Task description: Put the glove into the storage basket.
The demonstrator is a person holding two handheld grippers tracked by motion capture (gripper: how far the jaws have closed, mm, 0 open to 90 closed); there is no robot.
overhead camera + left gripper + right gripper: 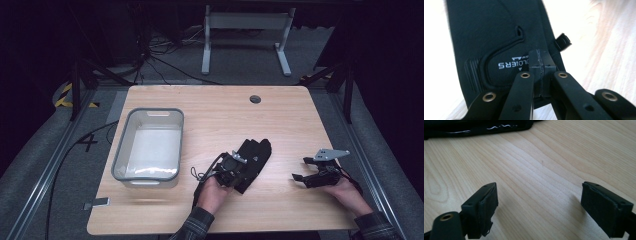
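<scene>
One black glove (pixel 499 37) lies pinched in the closed left tool (pixel 541 68); the right tool (pixel 539 205), jaws apart, rests beside it on the tabletop (pixel 210 110); one grey bin (pixel 125 145).

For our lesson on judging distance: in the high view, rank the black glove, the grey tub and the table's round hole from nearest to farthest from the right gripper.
1. Black glove, on the table just left of the right gripper.
2. Round hole, at the table's far edge.
3. Grey tub, on the table's left side.
</scene>
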